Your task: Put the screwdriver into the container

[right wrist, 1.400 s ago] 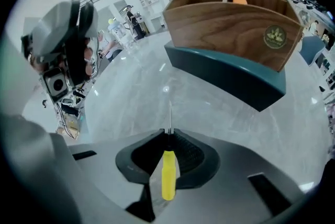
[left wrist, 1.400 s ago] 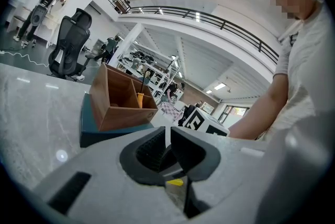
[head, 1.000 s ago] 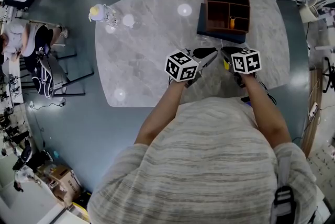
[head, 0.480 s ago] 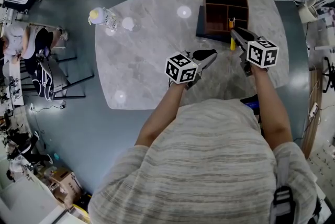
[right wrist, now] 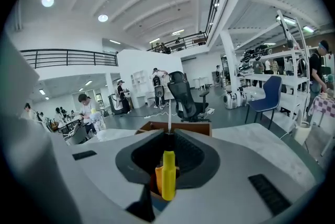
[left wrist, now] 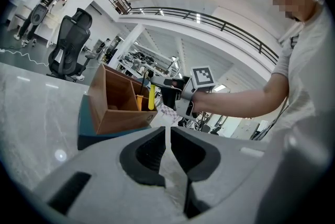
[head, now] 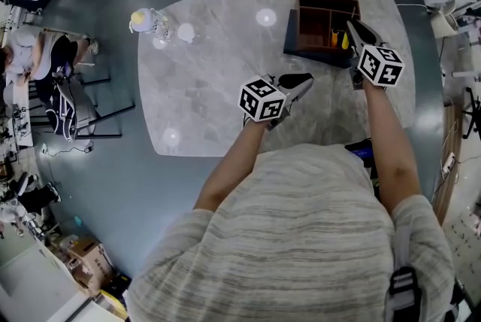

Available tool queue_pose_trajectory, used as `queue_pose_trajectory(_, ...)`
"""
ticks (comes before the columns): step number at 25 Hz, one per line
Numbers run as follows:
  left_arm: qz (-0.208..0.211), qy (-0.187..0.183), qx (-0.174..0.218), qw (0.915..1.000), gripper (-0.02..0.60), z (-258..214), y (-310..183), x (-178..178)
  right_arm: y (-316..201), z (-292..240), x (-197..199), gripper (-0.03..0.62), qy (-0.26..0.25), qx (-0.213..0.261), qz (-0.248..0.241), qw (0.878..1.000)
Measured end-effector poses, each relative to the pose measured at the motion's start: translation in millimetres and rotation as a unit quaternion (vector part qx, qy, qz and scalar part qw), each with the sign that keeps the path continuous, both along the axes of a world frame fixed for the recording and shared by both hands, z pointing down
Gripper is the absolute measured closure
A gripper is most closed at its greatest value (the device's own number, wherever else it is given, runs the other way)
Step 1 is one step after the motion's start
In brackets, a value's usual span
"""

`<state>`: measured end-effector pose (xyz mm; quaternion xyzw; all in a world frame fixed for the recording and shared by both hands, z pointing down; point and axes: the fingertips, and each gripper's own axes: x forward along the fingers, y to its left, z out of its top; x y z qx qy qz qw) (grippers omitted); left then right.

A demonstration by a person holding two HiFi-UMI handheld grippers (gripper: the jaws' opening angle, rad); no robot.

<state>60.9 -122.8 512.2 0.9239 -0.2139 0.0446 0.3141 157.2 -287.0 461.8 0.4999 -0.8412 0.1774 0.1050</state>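
Right gripper (head: 352, 30): clamped on the screwdriver (right wrist: 168, 180), with the yellow handle below the grip and the thin shaft passing up between the jaws
Screwdriver's place: in the air at the near right edge of the container (left wrist: 121, 117), handle about level with the rim, close to an orange item (head: 334, 35) that stands inside
Left gripper (left wrist: 168, 140): jaws drawn together on nothing, held low over the table (head: 203, 80), apart from the container
Done: the pickup and most of the carry, by the look of it
Left to do: bring the handle fully over an open compartment, lower it in, let go
Progress: late in the task, though the screwdriver is not yet in the container and not yet released
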Motion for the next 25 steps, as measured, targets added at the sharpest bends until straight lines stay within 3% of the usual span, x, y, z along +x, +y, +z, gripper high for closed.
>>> queue_pose_trajectory(10, -0.005, 0.001, -0.002, 1.0000, 0.538, -1.9, 0.2, -3.5, -5.6, 9.6, 5.6, 0.539, 0.020, 0.023, 0.046, 0.998)
queue_pose_trajectory(25, -0.003, 0.002, -0.001, 1.0000, 0.538, -3.2, -0.7, -4.3, 4.9, 25.3, 3.8, 0.539, 0.030, 0.005, 0.034, 0.999)
